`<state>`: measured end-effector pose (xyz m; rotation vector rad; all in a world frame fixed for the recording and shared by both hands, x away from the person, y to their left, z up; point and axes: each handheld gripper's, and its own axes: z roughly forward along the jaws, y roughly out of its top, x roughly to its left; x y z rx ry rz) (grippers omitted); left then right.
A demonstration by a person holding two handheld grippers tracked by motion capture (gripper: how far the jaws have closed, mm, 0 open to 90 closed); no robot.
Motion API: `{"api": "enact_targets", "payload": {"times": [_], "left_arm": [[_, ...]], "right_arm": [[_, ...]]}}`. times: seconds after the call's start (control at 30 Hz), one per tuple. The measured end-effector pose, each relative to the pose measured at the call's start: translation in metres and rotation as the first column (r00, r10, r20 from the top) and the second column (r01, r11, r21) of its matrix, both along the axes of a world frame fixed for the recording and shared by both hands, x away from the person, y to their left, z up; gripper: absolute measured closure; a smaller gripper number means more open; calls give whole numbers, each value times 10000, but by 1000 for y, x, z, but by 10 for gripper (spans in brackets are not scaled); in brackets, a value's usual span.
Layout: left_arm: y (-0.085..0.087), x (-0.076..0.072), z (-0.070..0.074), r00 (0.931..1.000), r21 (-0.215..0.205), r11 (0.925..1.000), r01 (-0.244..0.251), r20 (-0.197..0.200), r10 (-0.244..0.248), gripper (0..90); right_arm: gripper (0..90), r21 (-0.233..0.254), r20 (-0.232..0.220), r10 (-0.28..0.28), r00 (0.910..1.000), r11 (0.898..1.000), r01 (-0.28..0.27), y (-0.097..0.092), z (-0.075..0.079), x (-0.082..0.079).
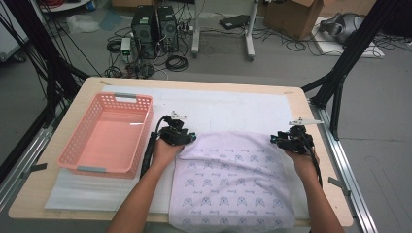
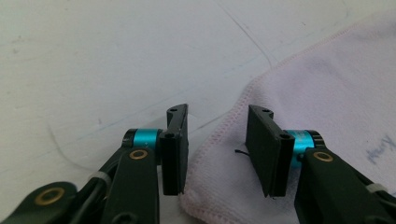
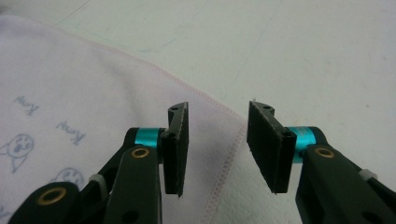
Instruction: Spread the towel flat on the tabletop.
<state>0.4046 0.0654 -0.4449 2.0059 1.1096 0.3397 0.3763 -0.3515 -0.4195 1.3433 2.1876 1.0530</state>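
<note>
A pale pink towel [image 1: 233, 179] printed with small cat faces lies flat on the white mat, its near end reaching the table's front edge. My left gripper [image 1: 189, 138] sits at the towel's far left corner, and my right gripper [image 1: 278, 140] at its far right corner. In the left gripper view the left gripper [image 2: 217, 144] is open, with the stitched corner of the towel [image 2: 327, 93] lying below the gap. In the right gripper view the right gripper [image 3: 217, 144] is also open, and the hem of the towel [image 3: 70, 93] runs under its jaws, untouched by the pads.
An empty pink plastic basket [image 1: 142, 141] stands on the left of the table, close to my left forearm. The white mat [image 1: 218, 104] covers most of the wooden tabletop. Black frame posts rise at both sides, and cables and computers lie on the floor beyond.
</note>
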Motion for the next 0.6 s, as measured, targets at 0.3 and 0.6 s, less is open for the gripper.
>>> {"api": "enact_targets", "payload": {"times": [0.3,0.6], "left_arm": [[-9,-5,2,9991,548,9978,367,202,-379,854],[9,7,19,9648,-621,9915,-1147,2307,1261,860]], "right_arm": [[453,192,-282,-232,9993,9995,237,2,-15,19],[506,-389,-315,-196,9993,9991,184,16,-24,29]]}}
